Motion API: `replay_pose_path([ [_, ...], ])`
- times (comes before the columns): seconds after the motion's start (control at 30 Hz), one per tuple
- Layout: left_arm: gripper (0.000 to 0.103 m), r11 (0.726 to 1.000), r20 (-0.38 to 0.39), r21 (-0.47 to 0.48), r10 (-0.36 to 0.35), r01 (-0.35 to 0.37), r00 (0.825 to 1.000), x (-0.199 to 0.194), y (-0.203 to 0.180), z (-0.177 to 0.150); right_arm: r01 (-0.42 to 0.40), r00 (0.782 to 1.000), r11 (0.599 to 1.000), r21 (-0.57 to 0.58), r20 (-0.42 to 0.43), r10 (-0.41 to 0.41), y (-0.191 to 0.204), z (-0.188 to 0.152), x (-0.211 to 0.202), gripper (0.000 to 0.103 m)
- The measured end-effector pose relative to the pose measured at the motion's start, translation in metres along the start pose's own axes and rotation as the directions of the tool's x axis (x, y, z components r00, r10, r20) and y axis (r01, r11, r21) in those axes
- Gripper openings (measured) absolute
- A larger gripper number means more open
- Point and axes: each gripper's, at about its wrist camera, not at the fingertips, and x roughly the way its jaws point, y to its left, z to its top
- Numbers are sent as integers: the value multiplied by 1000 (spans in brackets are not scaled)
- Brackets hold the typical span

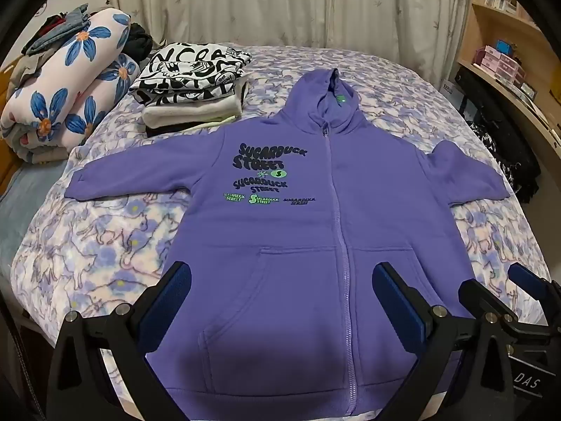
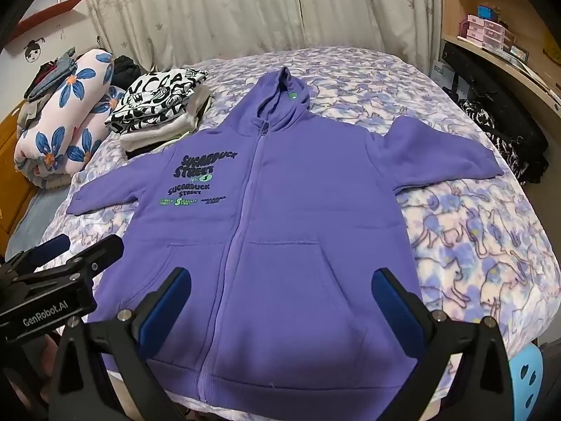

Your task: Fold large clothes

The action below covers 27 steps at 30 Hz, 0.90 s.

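A purple zip-up hoodie (image 1: 298, 217) with dark and green lettering lies flat, front up, on the bed, sleeves spread to both sides and hood pointing away; it also shows in the right wrist view (image 2: 280, 210). My left gripper (image 1: 280, 280) is open and empty, held above the hoodie's left pocket near the hem. My right gripper (image 2: 280, 284) is open and empty above the right pocket. The right gripper (image 1: 505, 280) shows at the right of the left wrist view, and the left gripper (image 2: 77, 245) at the left of the right wrist view.
A stack of folded clothes (image 1: 196, 94) with a black-and-white printed top sits at the bed's far left. A rolled floral blanket (image 1: 66, 87) lies beside it. A curtain (image 1: 280, 3) hangs behind the bed. Shelves (image 1: 508, 35) and dark bags (image 1: 505, 140) stand to the right.
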Motion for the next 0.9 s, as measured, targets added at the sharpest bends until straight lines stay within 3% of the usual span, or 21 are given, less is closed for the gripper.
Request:
replay_pose_path([
  [0.9, 102, 999, 43, 33, -30, 28, 999, -24, -14, 14, 14, 998, 999, 40, 53, -16, -12, 10, -22, 103],
])
